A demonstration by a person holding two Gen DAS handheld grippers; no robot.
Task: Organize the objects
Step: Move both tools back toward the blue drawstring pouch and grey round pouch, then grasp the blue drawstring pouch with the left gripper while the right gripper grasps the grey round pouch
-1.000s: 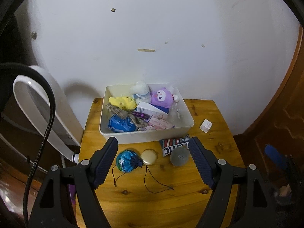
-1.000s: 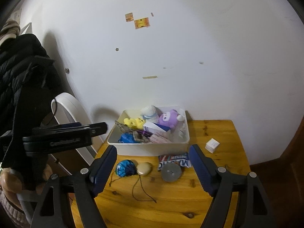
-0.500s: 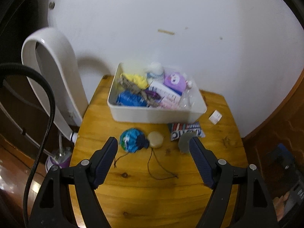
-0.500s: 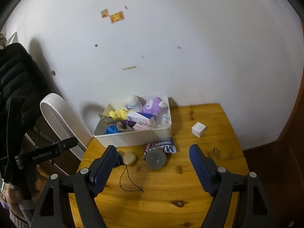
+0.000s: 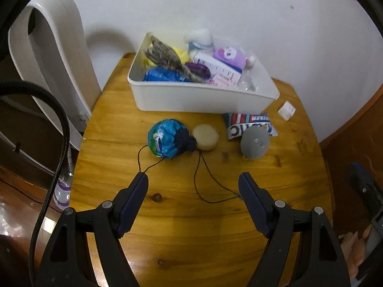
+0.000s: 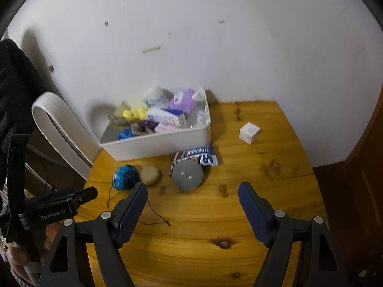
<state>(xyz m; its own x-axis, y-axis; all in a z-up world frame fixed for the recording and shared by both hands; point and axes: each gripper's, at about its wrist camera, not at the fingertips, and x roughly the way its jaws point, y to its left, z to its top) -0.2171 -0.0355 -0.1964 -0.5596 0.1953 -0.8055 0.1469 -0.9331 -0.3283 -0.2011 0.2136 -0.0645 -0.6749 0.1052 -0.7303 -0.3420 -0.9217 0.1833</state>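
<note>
A white bin (image 5: 201, 95) (image 6: 158, 143) full of plush toys, small boxes and a blue bag stands at the back of a wooden table (image 5: 191, 215) (image 6: 215, 227). In front of it lie a blue drawstring pouch (image 5: 167, 138) (image 6: 124, 177), a beige round case (image 5: 205, 136) (image 6: 150, 175), a grey disc (image 5: 255, 142) (image 6: 188, 174) and a striped snack packet (image 5: 249, 124) (image 6: 195, 156). A small white cube box (image 5: 286, 110) (image 6: 249, 133) sits to the right. My left gripper (image 5: 192, 179) hangs open above the pouch's cord. My right gripper (image 6: 192, 189) is open, empty, just short of the grey disc.
A white looped appliance (image 5: 50, 55) (image 6: 62, 129) stands left of the table against the wall. A black cable (image 5: 57, 143) hangs at the left. The left gripper's body (image 6: 55, 208) shows low left in the right wrist view. A dark jacket (image 6: 14, 83) hangs at far left.
Both grippers have sunk toward the table and tilted further down; the objects now look larger and closer. Jaws kept the same width. Nothing on the table has moved.
</note>
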